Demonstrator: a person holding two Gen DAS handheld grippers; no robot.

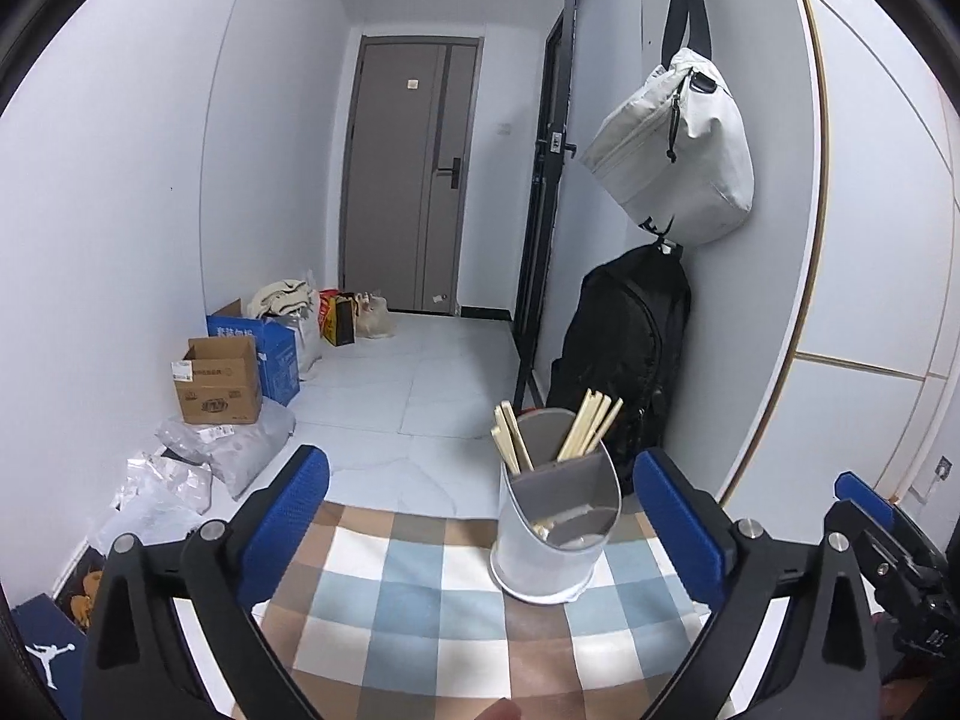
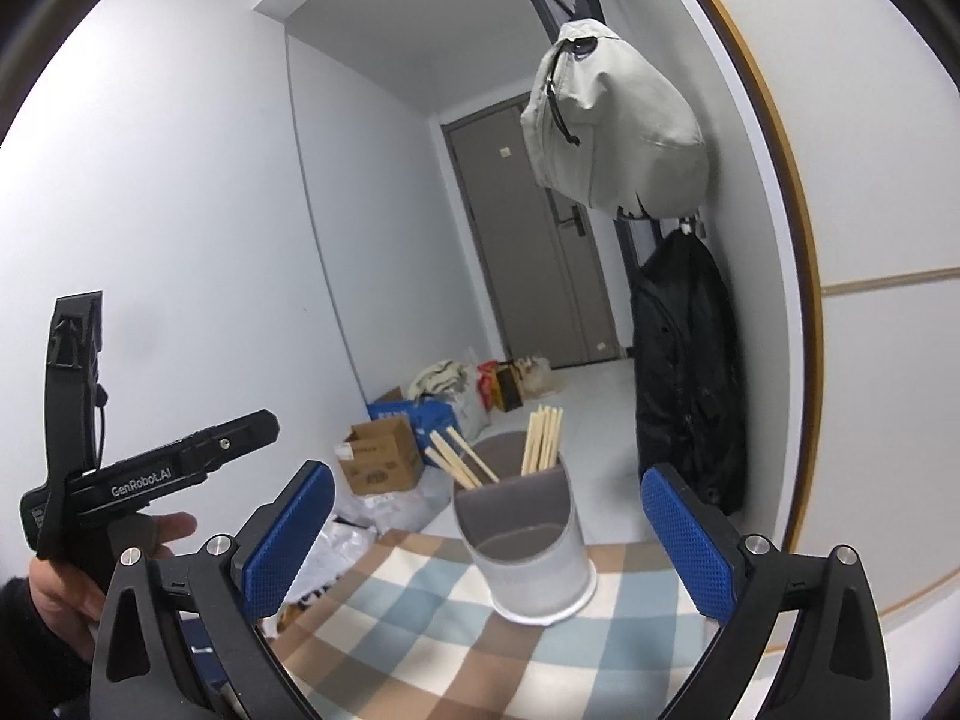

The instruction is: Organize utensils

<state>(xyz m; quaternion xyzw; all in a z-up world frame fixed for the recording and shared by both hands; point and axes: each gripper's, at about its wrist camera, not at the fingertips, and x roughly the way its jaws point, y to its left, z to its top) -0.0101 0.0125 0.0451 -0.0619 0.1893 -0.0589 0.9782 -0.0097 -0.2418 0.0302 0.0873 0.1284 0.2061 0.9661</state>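
Observation:
A white utensil holder [image 1: 555,531] [image 2: 528,546] with a grey divided insert stands near the far edge of the checked tablecloth [image 1: 420,618] [image 2: 456,648]. Two bunches of wooden chopsticks [image 1: 585,426] [image 2: 540,438] stick up from its rear compartments; something pale lies in the front compartment in the left wrist view. My left gripper [image 1: 480,516] is open, its blue pads spread wide, nothing between them, short of the holder. My right gripper [image 2: 489,531] is open as well, with the holder beyond its fingertips. The right gripper's blue pad [image 1: 861,495] shows at the left view's right edge.
A grey bag [image 1: 678,150] and a black backpack [image 1: 624,348] hang on the wall just right of the table. Cardboard boxes [image 1: 219,381] and plastic bags [image 1: 180,480] litter the floor at left. A hand [image 2: 78,576] holds the left gripper's body [image 2: 150,474].

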